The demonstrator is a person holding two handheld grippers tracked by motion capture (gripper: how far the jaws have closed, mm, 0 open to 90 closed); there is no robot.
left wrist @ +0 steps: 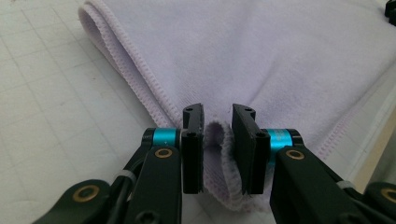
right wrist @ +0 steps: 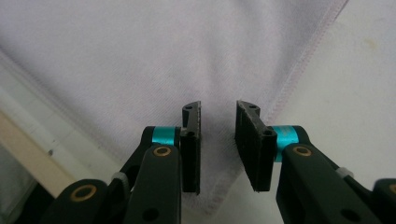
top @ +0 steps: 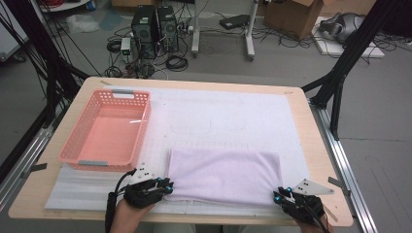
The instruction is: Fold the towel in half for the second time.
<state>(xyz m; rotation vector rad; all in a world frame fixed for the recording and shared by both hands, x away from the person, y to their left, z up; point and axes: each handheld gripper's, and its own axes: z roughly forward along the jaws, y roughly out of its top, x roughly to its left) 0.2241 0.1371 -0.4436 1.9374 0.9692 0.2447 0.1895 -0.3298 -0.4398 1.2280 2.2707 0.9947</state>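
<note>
A lilac towel (top: 223, 174) lies folded flat on the white mat (top: 218, 116) near the front of the table. My left gripper (top: 167, 187) is at the towel's front left corner. In the left gripper view a raised fold of the towel (left wrist: 280, 56) fills the gap of the gripper (left wrist: 218, 140), and both pads touch it. My right gripper (top: 281, 194) is at the front right corner. In the right gripper view its jaws (right wrist: 218, 135) stand apart over the towel (right wrist: 140, 56), which lies flat beneath them with the stitched hem beside the right pad.
A pink plastic basket (top: 104, 128), with nothing in it, stands on the left of the mat. The wooden table edge (top: 320, 145) runs just right of the mat. Computers, cables and a cardboard box sit on the floor beyond the table.
</note>
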